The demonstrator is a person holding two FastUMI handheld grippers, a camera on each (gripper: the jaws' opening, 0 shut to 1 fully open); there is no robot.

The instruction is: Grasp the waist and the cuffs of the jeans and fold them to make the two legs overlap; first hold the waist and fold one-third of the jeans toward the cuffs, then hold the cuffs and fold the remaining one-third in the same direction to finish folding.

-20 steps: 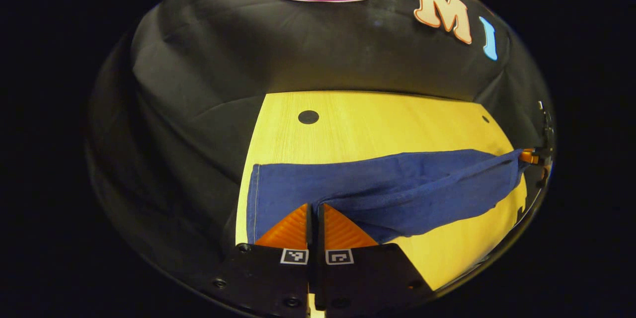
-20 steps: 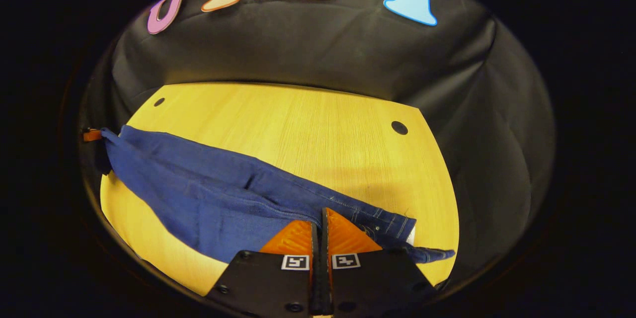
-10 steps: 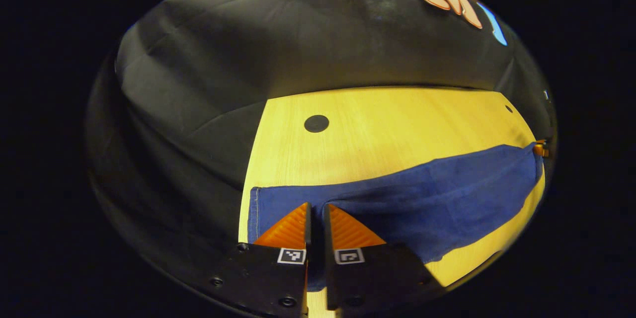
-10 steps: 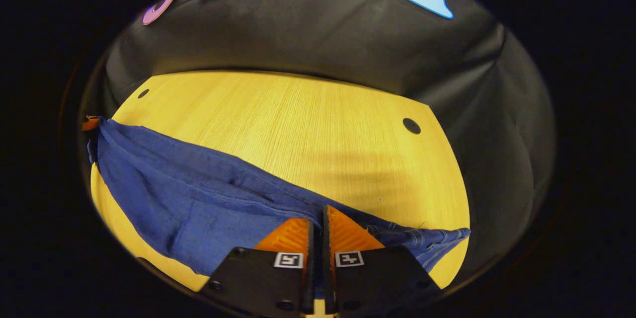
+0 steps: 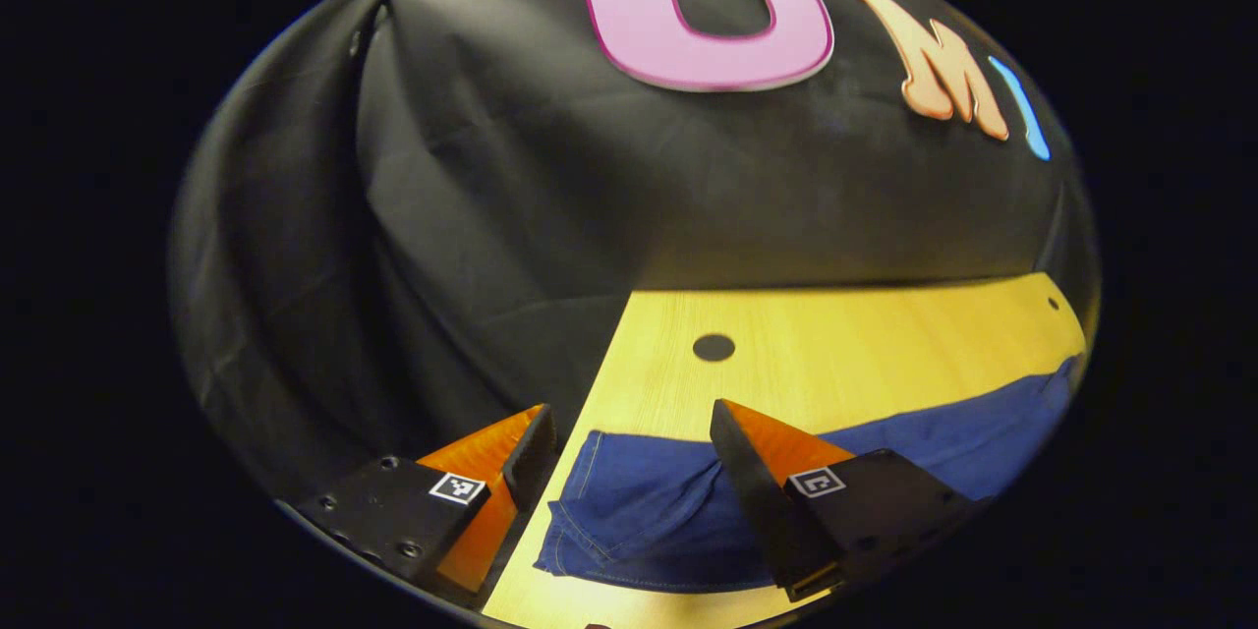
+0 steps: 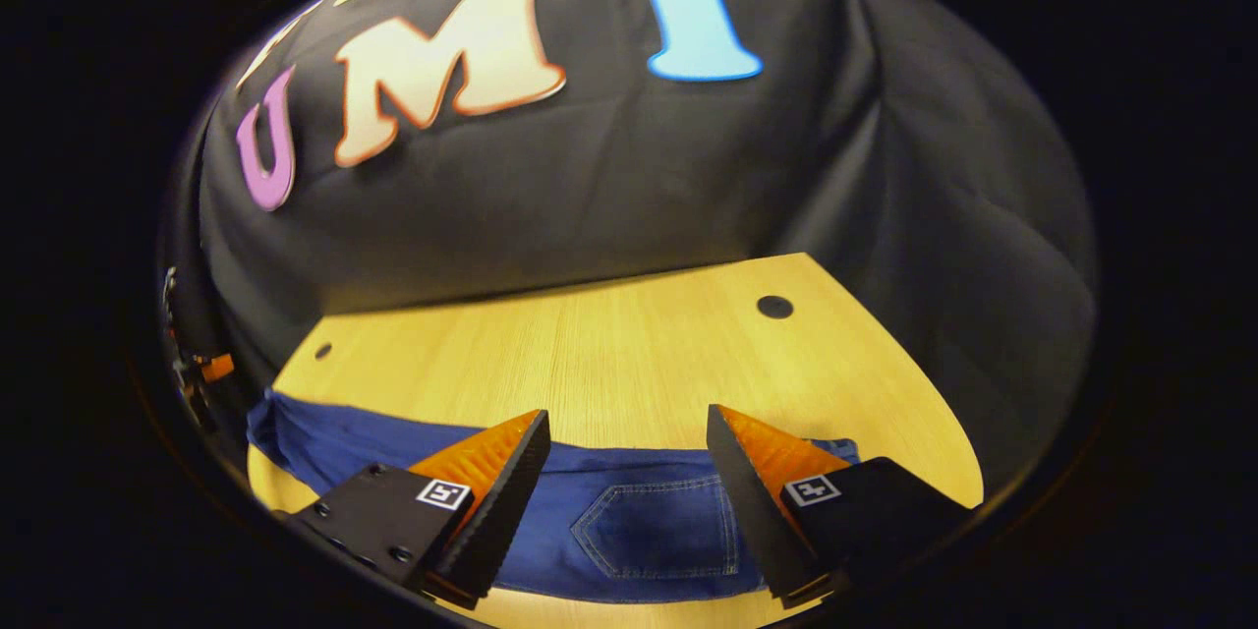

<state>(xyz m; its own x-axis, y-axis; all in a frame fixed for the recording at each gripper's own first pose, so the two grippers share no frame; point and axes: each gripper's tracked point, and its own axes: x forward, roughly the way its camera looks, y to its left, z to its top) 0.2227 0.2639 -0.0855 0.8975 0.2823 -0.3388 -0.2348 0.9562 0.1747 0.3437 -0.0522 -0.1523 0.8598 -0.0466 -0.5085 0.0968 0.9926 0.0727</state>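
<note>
The blue jeans (image 5: 649,521) lie flat along the near edge of the yellow wooden table (image 5: 845,354), legs laid one on the other. In the left gripper view the cuff end lies under my left gripper (image 5: 629,423), which is open and raised above the cloth with nothing held. In the right gripper view the waist end of the jeans (image 6: 649,531), with a back pocket showing, lies under my right gripper (image 6: 629,425), which is also open and holds nothing. The left gripper (image 6: 211,369) shows small at the far left edge of that view.
The table (image 6: 609,354) has a dark round hole (image 5: 714,347) near its back left corner and another hole (image 6: 774,307) near its back right. Black cloth walls close the booth behind and at both sides of the table.
Both grippers were shut on the jeans, holding them stretched above the table. They lowered the jeans flat, opened, let go and tilted upward.
</note>
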